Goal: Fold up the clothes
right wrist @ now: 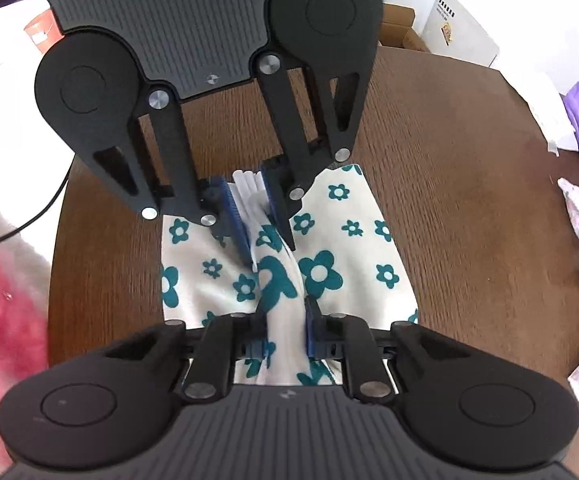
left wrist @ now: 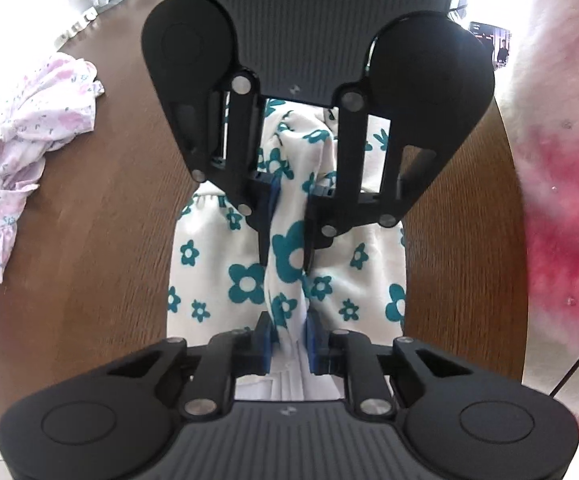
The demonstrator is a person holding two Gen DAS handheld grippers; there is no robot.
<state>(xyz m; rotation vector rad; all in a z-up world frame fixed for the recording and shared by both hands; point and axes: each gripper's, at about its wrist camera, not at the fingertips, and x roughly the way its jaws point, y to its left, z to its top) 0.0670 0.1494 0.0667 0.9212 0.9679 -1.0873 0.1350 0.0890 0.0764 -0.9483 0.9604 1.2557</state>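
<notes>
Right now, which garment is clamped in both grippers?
The white one with teal flowers: left gripper and right gripper both pinch it. The pink floral one lies loose on the table.

Your left gripper and right gripper look alike: matte black linkages on round pivot discs, silver screws at each joint, a ribbed dark-grey body with a small round mark, and blue pads lining the fingers. You wear a fuzzy pink-and-white garment; a thin black cable crosses it.

Bright daylight blows out the far background; fisheye edges curve, slightly blurred.
</notes>
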